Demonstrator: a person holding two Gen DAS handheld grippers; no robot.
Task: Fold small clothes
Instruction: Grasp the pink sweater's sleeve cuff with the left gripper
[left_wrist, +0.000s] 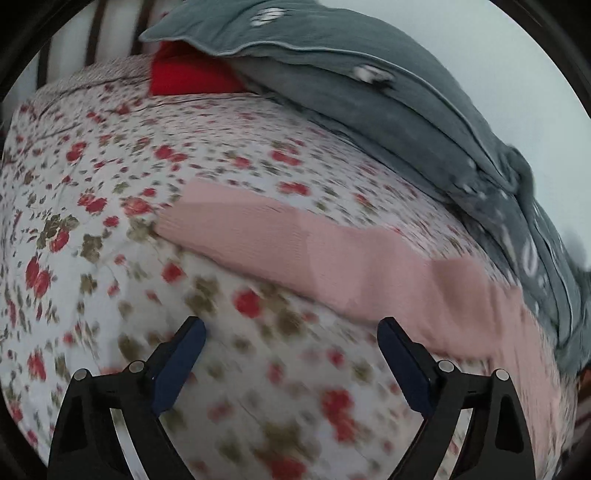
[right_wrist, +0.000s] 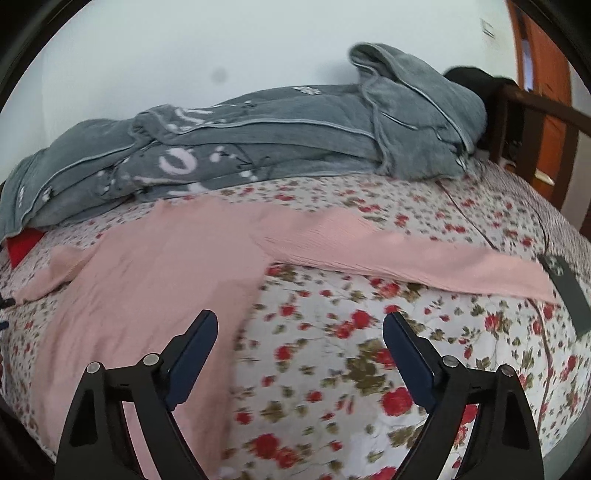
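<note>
my left hand-held gripper is spread wide, nothing between its fingers, over the bed's white quilt with red flowers. my right hand-held gripper is equally wide and empty. the pale pink ribbed-knit long-sleeved top lies flat on the quilt, one sleeve stretched sideways (its body passes under my right gripper's left finger). a grey fleece blanket is heaped behind it, against the wall.

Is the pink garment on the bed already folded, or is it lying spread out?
Spread out. The pink garment lies flat on the floral bedsheet, one sleeve stretched sideways.
</note>
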